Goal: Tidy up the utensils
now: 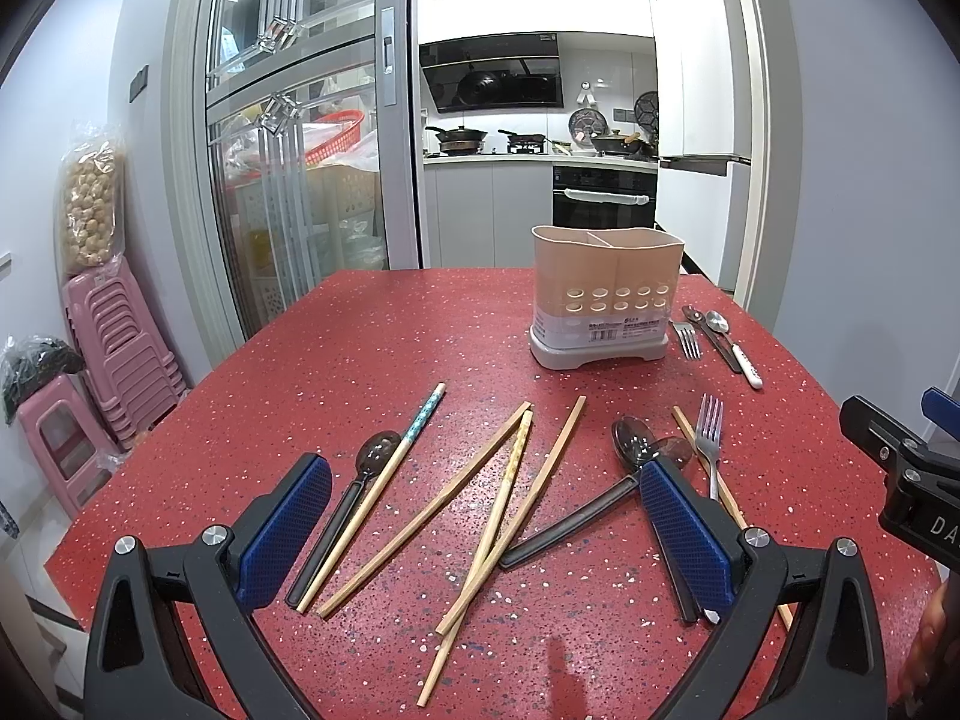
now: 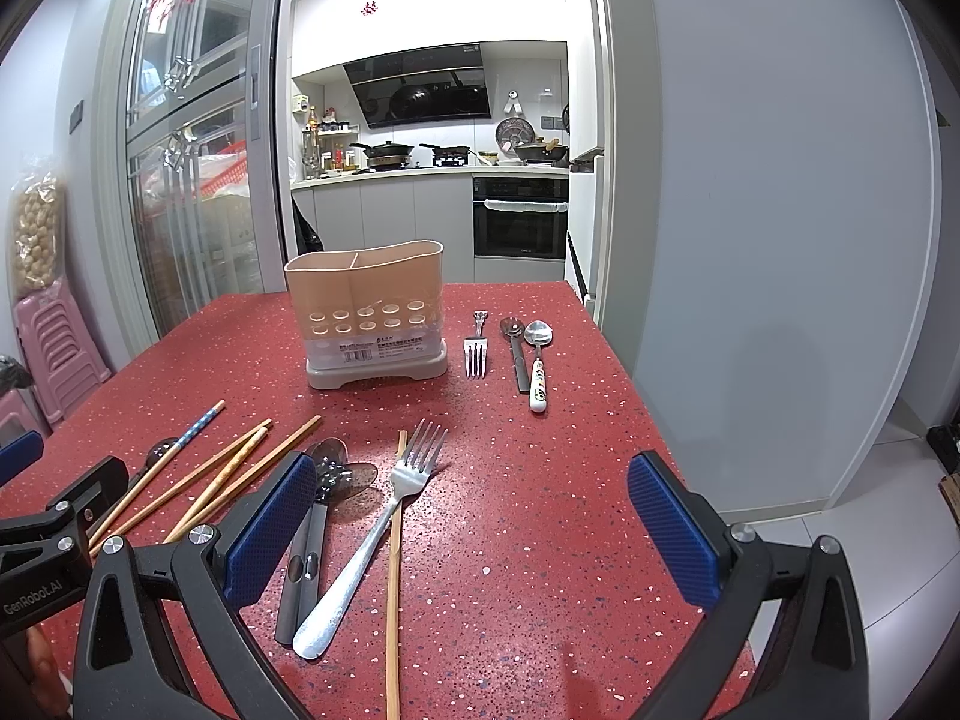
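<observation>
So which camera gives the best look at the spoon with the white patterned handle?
The right wrist view: the white-handled spoon lies unobstructed right of the utensil holder, with its shiny bowl and handle pattern visible. The left wrist view shows the same spoon smaller, near the right side of the frame, its pattern unreadable.

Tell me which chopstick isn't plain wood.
The blue-patterned chopstick, leftmost in the pile, leaning over a dark spoon. The others are bare wood.
</observation>
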The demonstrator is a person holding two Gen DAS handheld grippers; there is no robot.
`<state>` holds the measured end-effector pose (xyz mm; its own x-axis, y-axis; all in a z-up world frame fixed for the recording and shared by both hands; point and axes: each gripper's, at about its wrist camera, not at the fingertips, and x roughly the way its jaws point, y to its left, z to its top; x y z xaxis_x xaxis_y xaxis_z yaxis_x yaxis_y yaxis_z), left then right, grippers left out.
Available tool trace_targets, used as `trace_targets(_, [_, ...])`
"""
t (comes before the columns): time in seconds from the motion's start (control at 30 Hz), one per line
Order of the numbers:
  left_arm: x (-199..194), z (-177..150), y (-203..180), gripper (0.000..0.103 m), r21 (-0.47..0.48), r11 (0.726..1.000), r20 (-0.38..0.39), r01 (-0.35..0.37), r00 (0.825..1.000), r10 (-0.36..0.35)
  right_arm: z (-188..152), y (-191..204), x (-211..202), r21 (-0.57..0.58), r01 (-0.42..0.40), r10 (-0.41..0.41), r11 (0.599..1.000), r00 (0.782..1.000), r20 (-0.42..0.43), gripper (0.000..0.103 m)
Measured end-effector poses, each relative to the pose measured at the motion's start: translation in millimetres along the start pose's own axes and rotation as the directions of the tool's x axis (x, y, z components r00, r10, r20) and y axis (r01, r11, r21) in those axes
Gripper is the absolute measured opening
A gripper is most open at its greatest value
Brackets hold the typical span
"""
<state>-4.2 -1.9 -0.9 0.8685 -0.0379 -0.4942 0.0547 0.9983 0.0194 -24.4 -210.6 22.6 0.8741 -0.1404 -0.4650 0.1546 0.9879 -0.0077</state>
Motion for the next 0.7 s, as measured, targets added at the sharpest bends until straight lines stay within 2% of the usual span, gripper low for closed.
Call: trace_targets(0.7, [0.5, -0.3, -0.8, 0.103, 0.001, 1.000, -0.002, 0.000, 1.000, 0.000, -2.5, 4.1, -1.1, -0.003, -0.011, 0.011, 1.000, 1.000, -0.006, 0.103])
